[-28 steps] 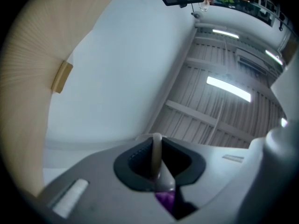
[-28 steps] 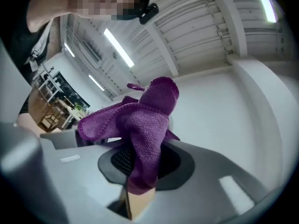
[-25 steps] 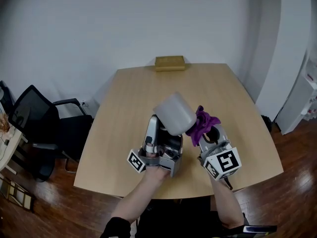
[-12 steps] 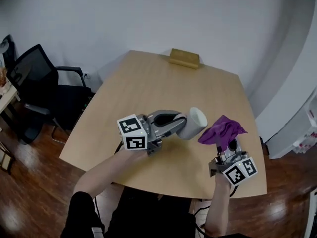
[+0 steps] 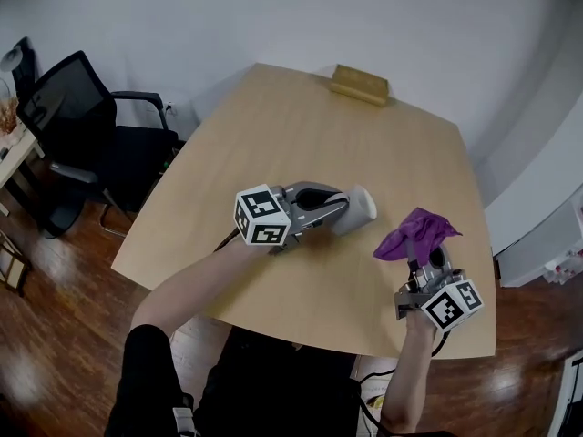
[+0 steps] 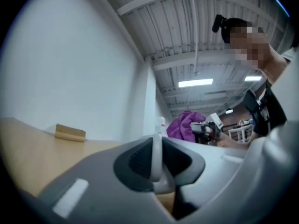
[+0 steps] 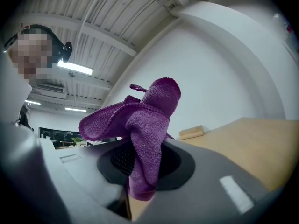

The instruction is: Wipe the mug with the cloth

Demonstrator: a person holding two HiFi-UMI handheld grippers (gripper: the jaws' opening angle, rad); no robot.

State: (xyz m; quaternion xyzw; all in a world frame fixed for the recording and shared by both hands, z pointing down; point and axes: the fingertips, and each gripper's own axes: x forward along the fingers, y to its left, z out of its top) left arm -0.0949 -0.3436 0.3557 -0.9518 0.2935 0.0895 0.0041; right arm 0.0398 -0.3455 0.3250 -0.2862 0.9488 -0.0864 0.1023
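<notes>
Mug (image 5: 359,213) is pinched in my left gripper (image 5: 341,210), purple cloth (image 5: 414,235) clamped in my right gripper (image 5: 423,257). I'd hold it steady and press the cloth flat against it.

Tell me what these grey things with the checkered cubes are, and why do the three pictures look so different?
They are grippers. A person holds one in each hand and squeezes things between its two jaws. The picture from above comes from a camera on the person's head. The other two come from small cameras riding on each gripper, looking along its jaws. The left gripper is clamped on the rim of a white mug, held on its side over the wooden table. The right gripper pinches a purple cloth. A small tan block lies at the table's far edge, and a black chair stands beside the table.
</notes>
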